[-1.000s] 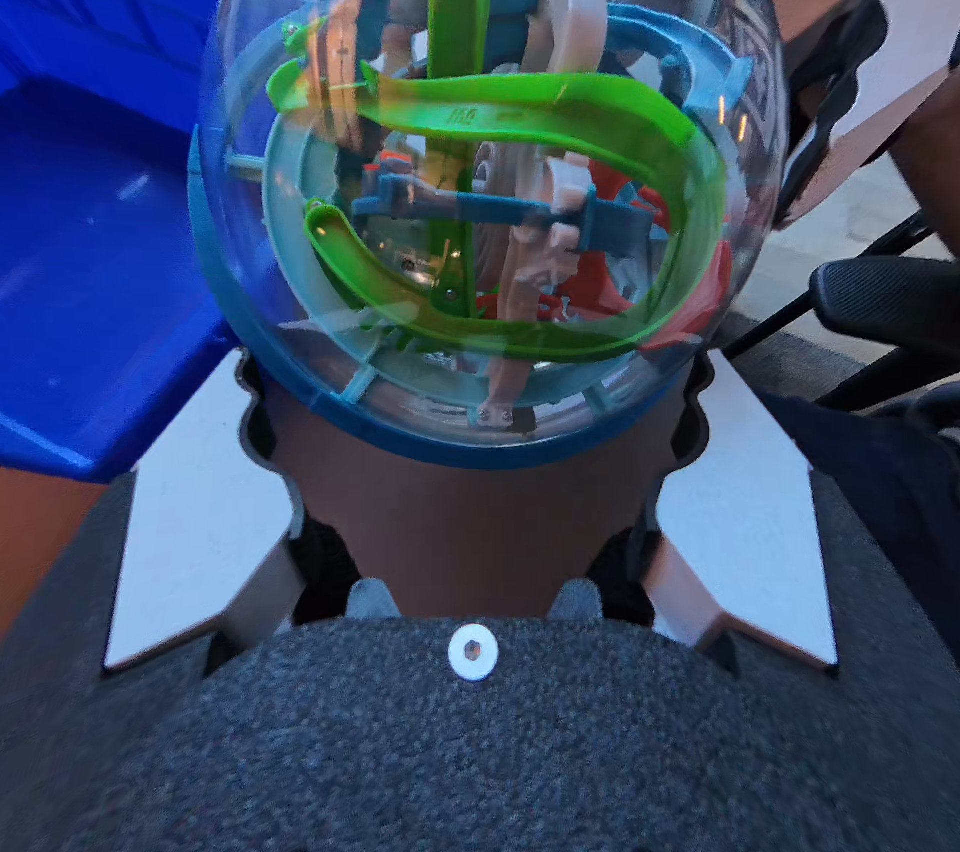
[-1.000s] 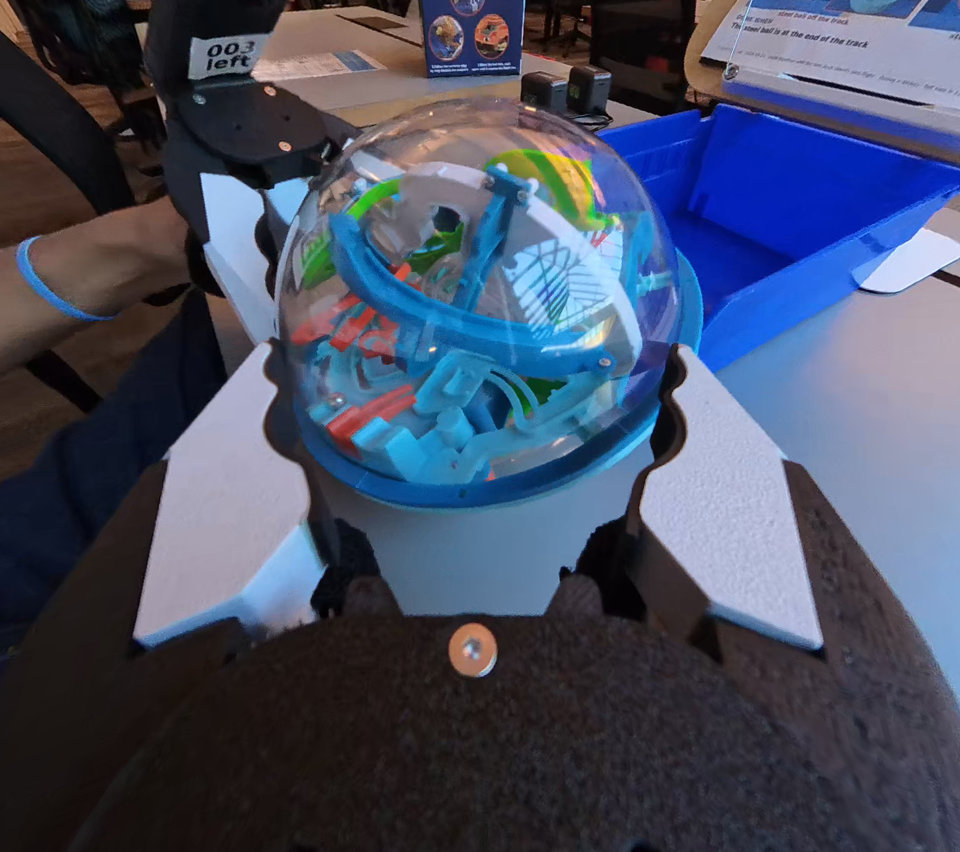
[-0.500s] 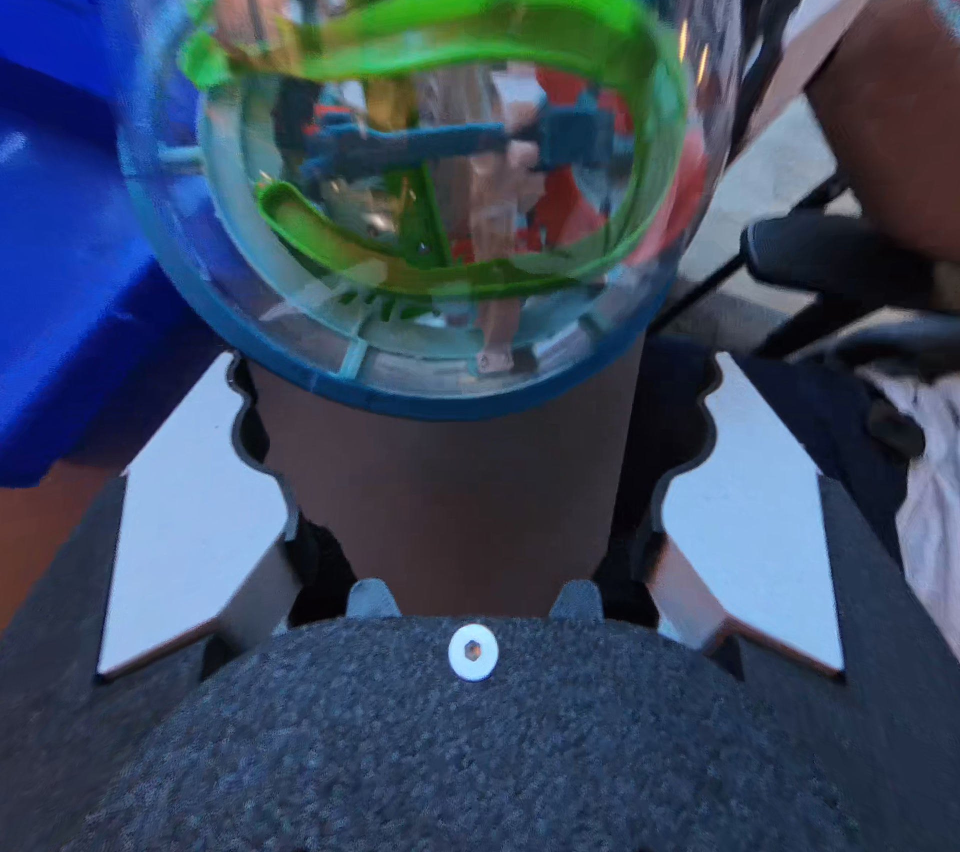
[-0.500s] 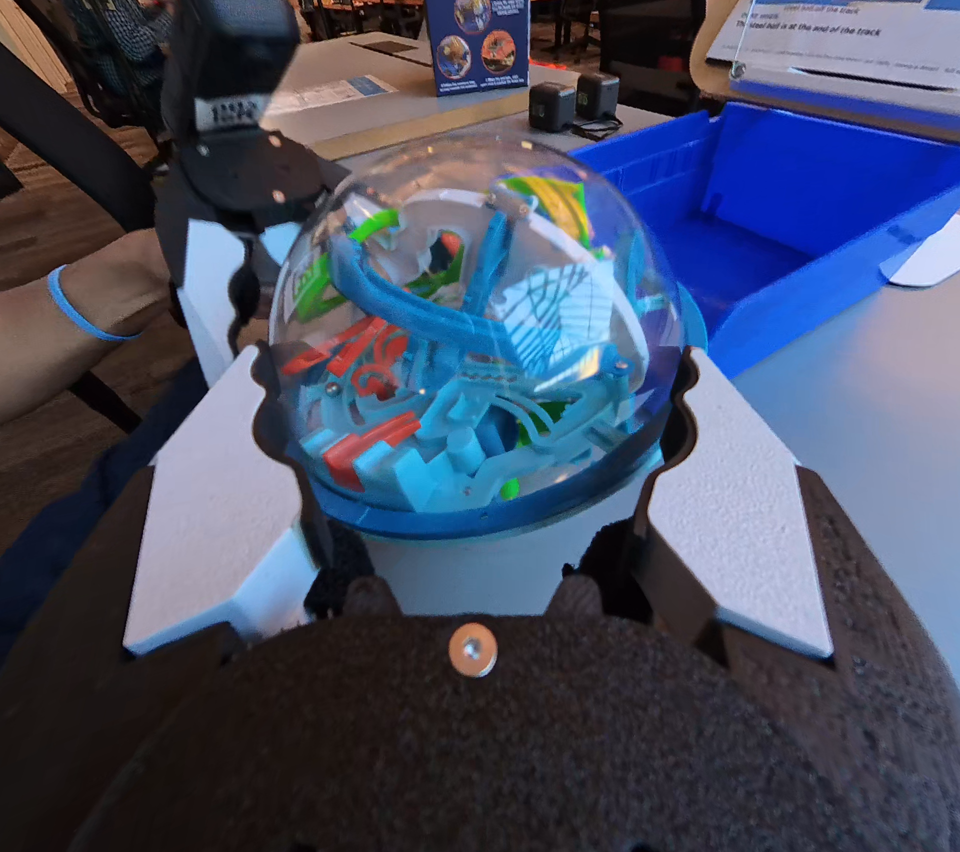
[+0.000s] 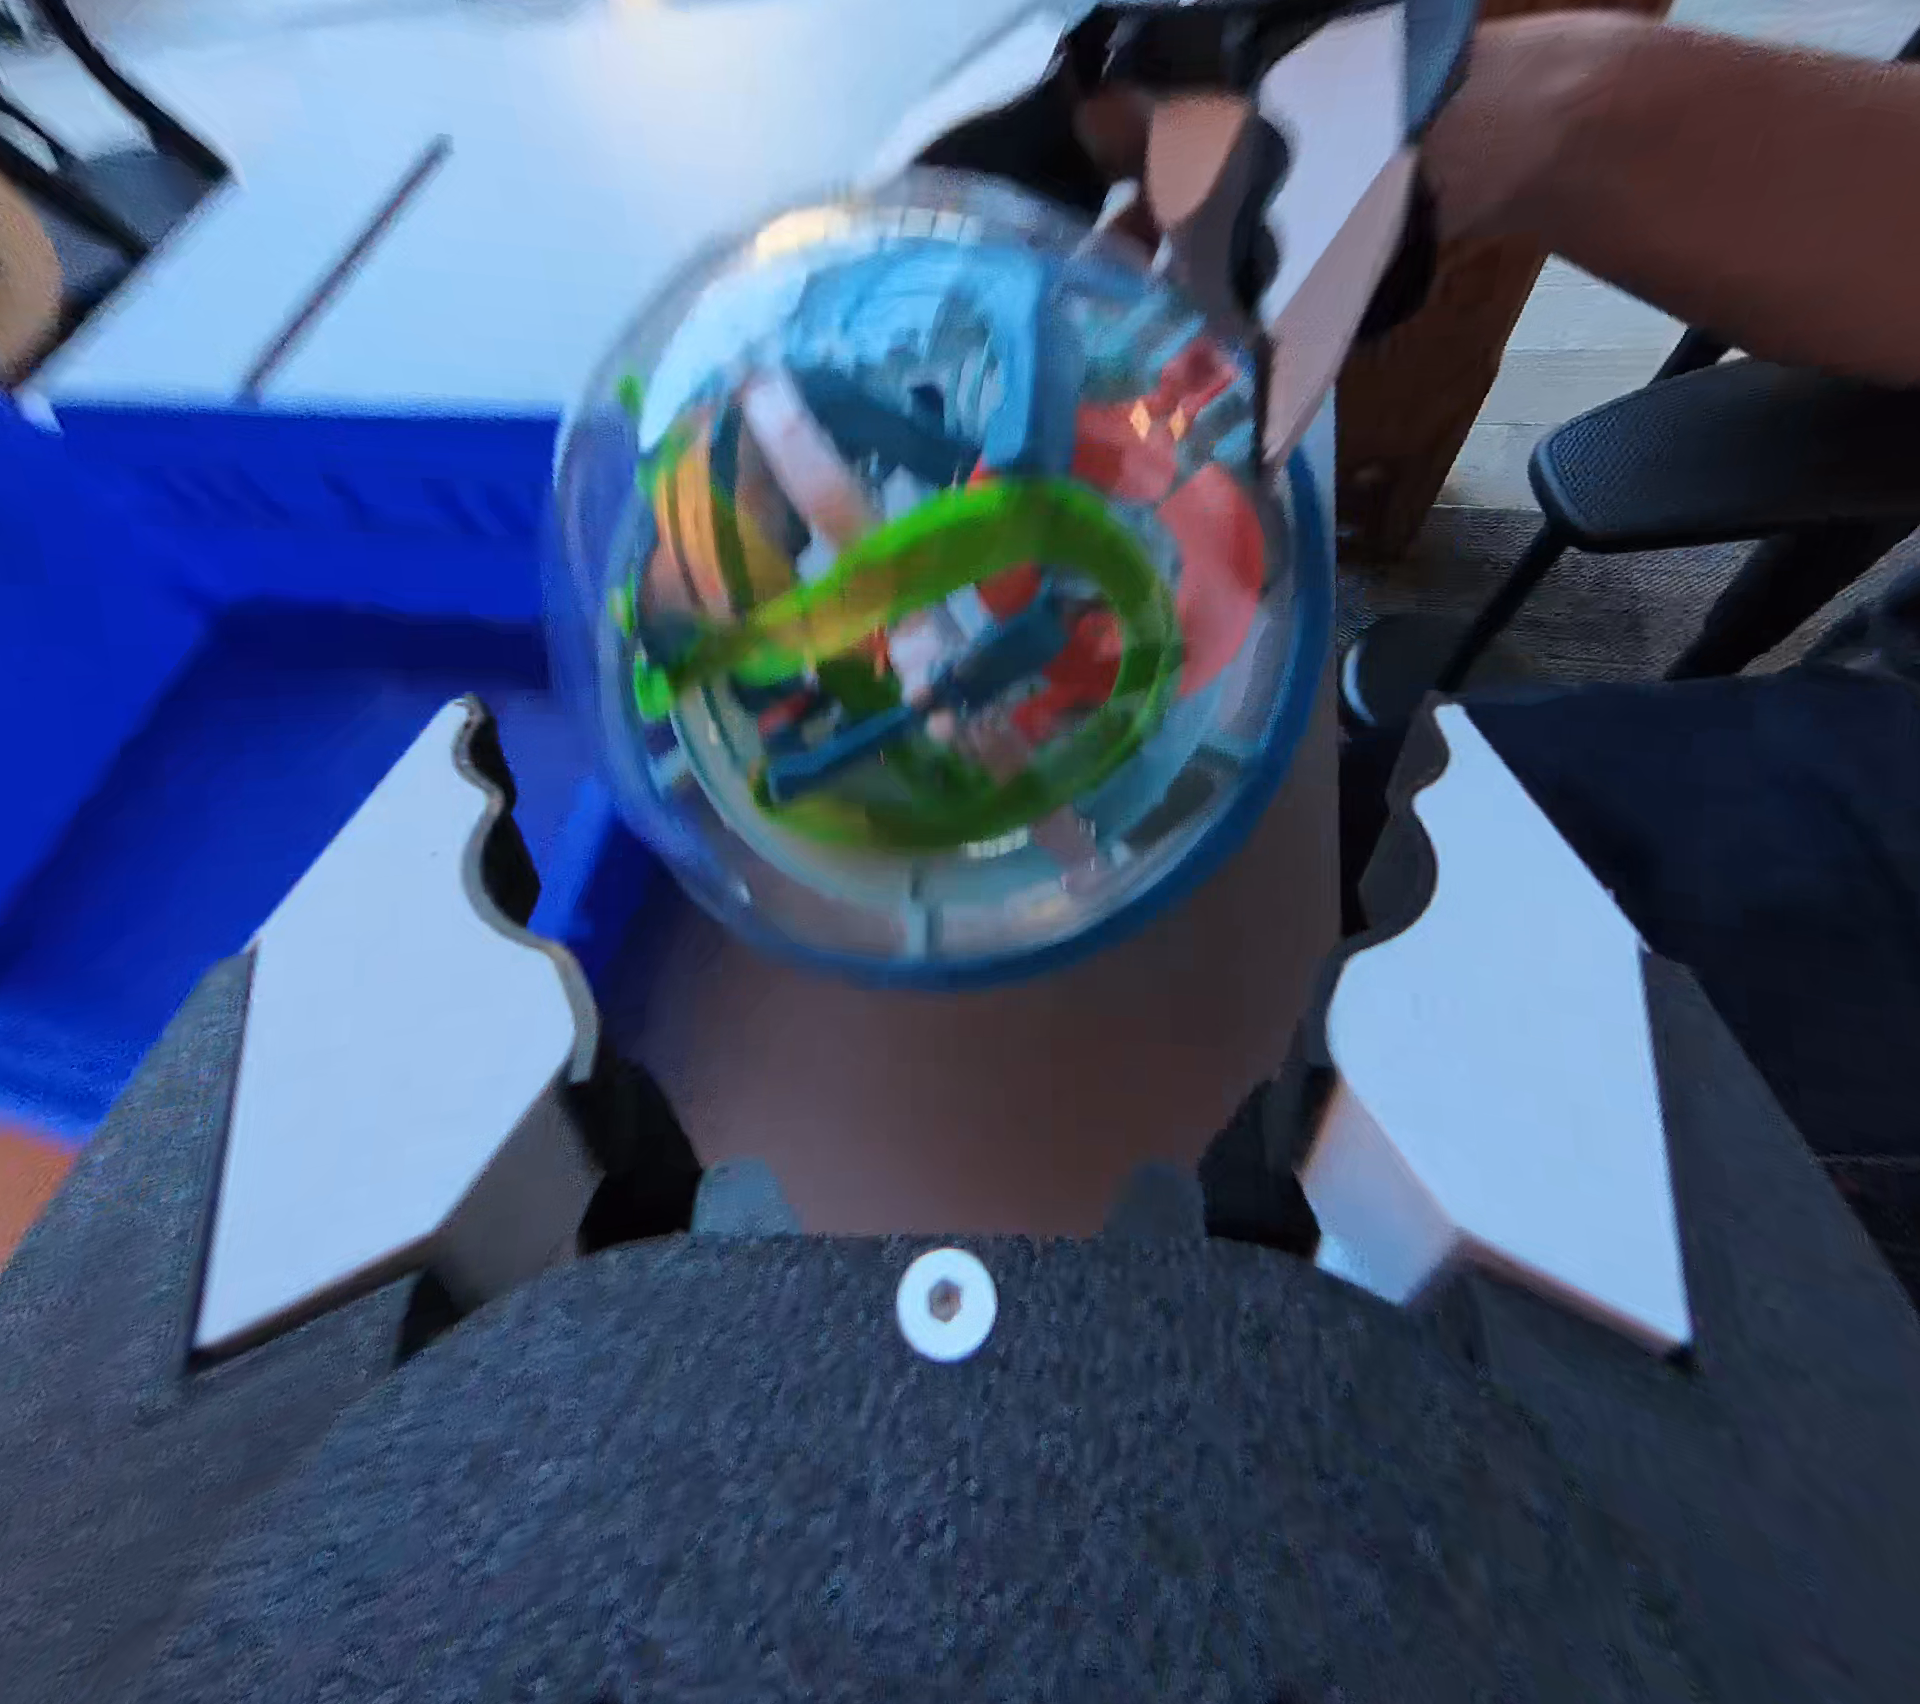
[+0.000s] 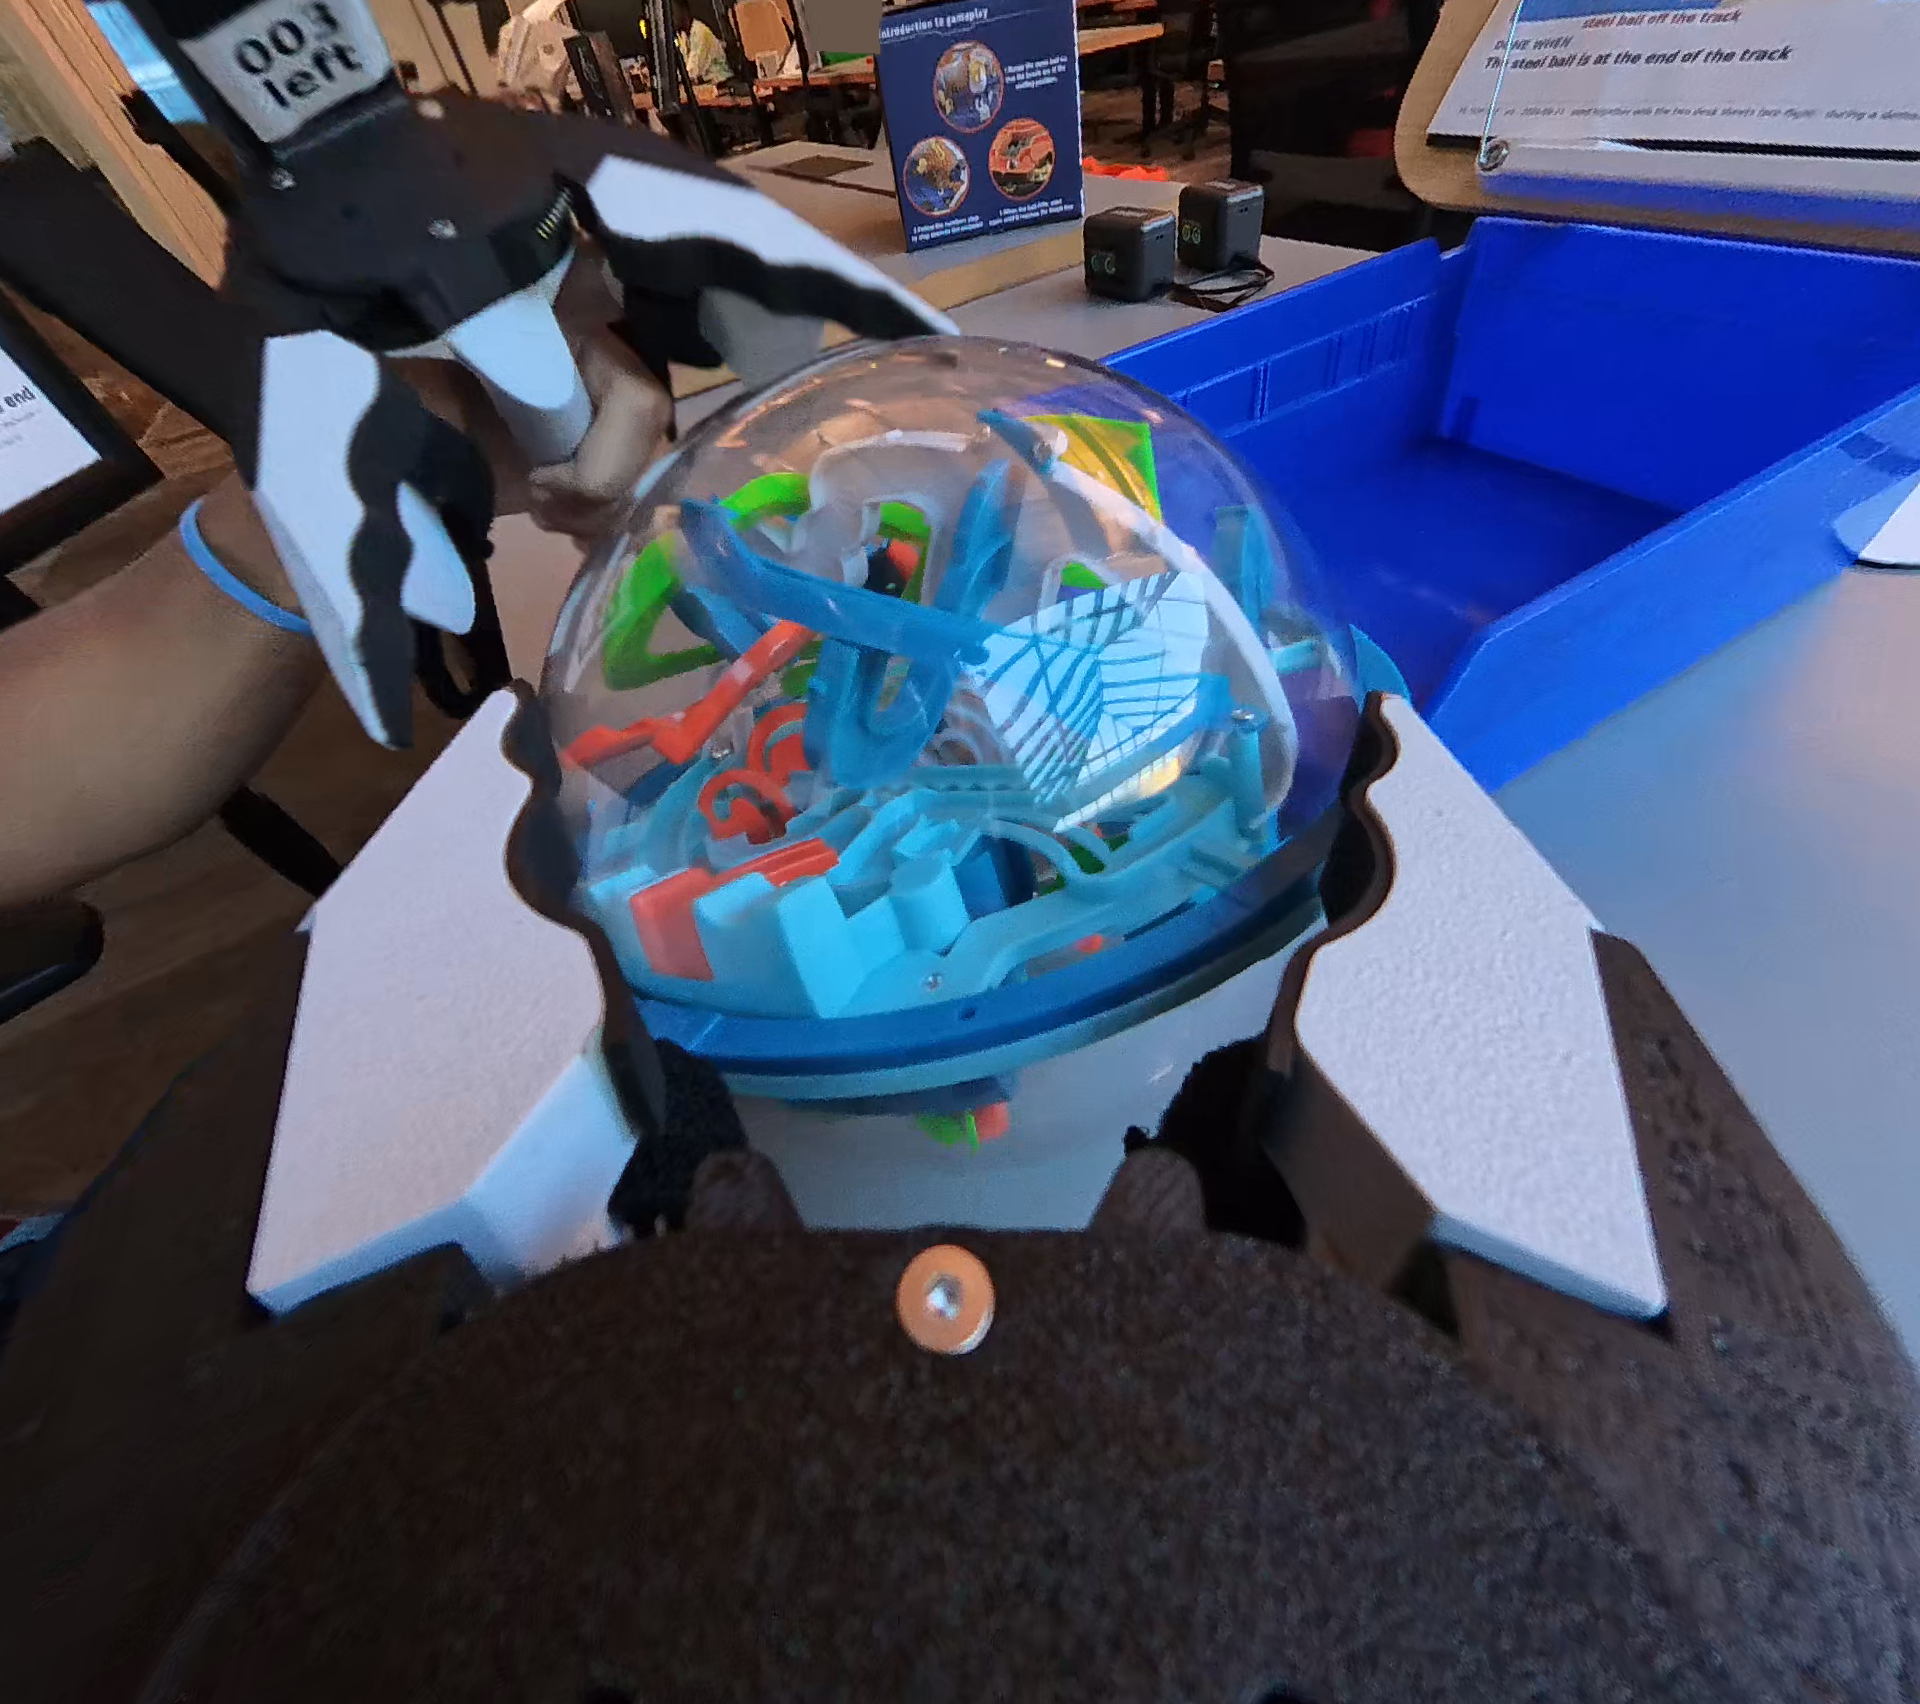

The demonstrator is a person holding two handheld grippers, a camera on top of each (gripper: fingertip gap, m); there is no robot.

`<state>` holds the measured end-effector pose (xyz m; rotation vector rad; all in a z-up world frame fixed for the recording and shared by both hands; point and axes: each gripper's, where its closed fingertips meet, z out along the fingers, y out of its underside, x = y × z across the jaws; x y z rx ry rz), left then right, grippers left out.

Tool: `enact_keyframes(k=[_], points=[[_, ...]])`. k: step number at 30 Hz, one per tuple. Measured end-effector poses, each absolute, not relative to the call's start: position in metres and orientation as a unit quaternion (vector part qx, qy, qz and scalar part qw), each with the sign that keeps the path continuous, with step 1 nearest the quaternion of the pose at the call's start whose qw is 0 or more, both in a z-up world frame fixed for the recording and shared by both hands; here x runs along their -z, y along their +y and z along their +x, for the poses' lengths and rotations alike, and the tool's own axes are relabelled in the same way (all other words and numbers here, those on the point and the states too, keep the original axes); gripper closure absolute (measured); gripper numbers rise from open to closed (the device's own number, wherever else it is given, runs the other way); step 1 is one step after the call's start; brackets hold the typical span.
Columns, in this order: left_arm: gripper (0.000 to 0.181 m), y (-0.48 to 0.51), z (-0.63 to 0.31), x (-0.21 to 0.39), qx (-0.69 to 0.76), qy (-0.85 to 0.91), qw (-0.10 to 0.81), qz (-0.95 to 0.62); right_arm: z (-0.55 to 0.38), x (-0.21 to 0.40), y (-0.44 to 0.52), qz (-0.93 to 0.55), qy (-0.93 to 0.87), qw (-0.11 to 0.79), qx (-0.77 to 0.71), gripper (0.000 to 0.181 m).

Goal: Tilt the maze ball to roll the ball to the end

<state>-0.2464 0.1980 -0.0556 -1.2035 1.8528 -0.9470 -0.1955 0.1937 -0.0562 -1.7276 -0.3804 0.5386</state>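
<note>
Fingers (image 6: 1455,979) of the right gripper (image 6: 940,844) clamp the maze ball (image 6: 935,698) beside the blue bin (image 6: 1621,449); the left gripper (image 5: 940,781) gapes apart, off the sphere.

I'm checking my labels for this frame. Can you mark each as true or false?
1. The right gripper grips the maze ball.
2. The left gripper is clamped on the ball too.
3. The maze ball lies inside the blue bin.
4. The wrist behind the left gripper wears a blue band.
1. True: the right gripper has a finger on each side of the maze ball.
2. False: the left gripper is spread wide, and the ball lies ahead of its fingers, not between them.
3. False: the ball is held outside the blue bin, beside it.
4. True: a blue band circles that wrist.
</note>
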Motion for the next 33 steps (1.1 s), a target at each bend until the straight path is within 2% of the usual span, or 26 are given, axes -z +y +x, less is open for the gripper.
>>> enact_keyframes(k=[2,4,7,12,19,22,28,33], points=[[0.026,0.196,-0.231,0.046,0.36,0.732,0.37,-0.445,-0.193,0.057,0.195,-0.744,-0.155,0.602,-0.245,0.036],[0.032,0.197,-0.218,0.055,0.358,0.751,0.324,-0.451,-0.19,0.057,0.195,-0.739,-0.148,0.605,-0.258,0.036],[0.027,0.206,-0.21,0.077,0.358,0.755,0.245,-0.492,-0.183,0.053,0.189,-0.719,-0.142,0.619,-0.283,0.043],[0.022,0.218,-0.221,0.087,0.407,0.7,0.2,-0.552,-0.149,0.043,0.175,-0.694,-0.127,0.656,-0.267,0.046],[0.023,0.215,-0.242,0.102,0.51,0.59,0.161,-0.604,-0.175,0.096,0.164,-0.74,-0.253,0.602,-0.161,0.031],[0.024,0.211,-0.244,0.097,0.577,0.529,0.138,-0.606,-0.193,0.11,0.172,-0.741,-0.281,0.594,-0.141,0.035],[0.025,0.199,-0.25,0.09,0.646,0.461,0.075,-0.603,-0.215,0.098,0.17,-0.741,-0.281,0.58,-0.187,0.029],[0.025,0.187,-0.256,0.093,0.684,0.428,-0.029,-0.59,-0.217,0.081,0.164,-0.736,-0.255,0.577,-0.245,0.029]])
